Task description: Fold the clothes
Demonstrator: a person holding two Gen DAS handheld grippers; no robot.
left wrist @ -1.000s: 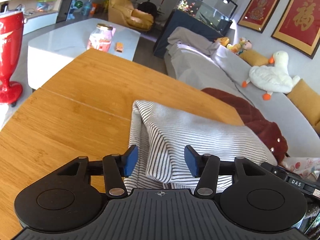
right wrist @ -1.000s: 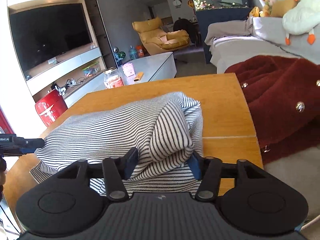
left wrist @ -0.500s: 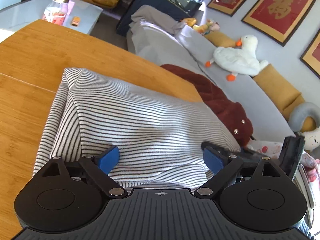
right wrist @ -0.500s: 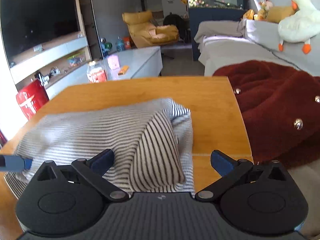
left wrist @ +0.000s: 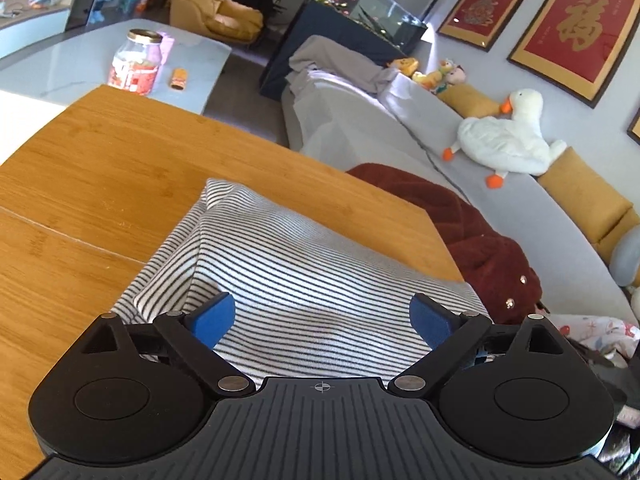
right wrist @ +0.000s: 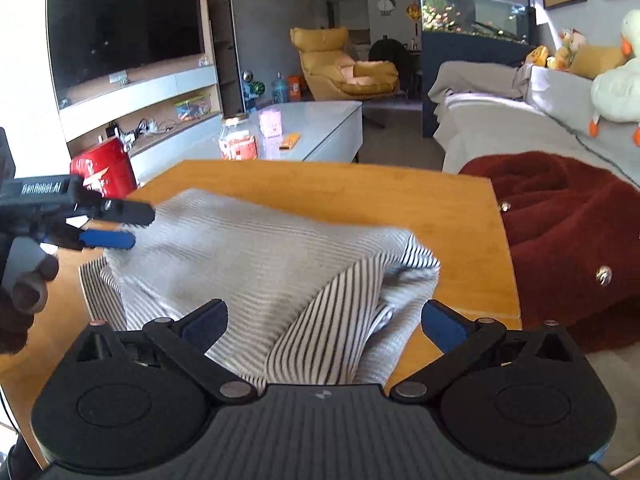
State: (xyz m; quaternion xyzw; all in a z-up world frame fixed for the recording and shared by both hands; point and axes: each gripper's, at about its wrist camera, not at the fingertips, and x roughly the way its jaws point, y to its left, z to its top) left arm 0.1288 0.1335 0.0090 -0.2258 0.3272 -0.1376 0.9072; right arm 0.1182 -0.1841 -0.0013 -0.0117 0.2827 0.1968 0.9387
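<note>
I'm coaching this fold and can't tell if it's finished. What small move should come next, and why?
Probably press the bulging corner flat. Both the left gripper and the right gripper are open, holding nothing, and the striped shirt lies folded on the wooden table, but its right end puffs up loosely.

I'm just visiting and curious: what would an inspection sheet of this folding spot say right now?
Surface: wooden table, a seam across its top.
Job's things: striped garment lying folded on the table, one fold bunched at the side near the right gripper.
Clutter: nothing seen on the table besides the garment.
Grippers: left gripper and right gripper both open above the garment, jaws just opened, pads not pressing the cloth.
Cables: nothing seen near the table.
Surroundings: dark red coat on the grey sofa; jar on the low white table.
</note>
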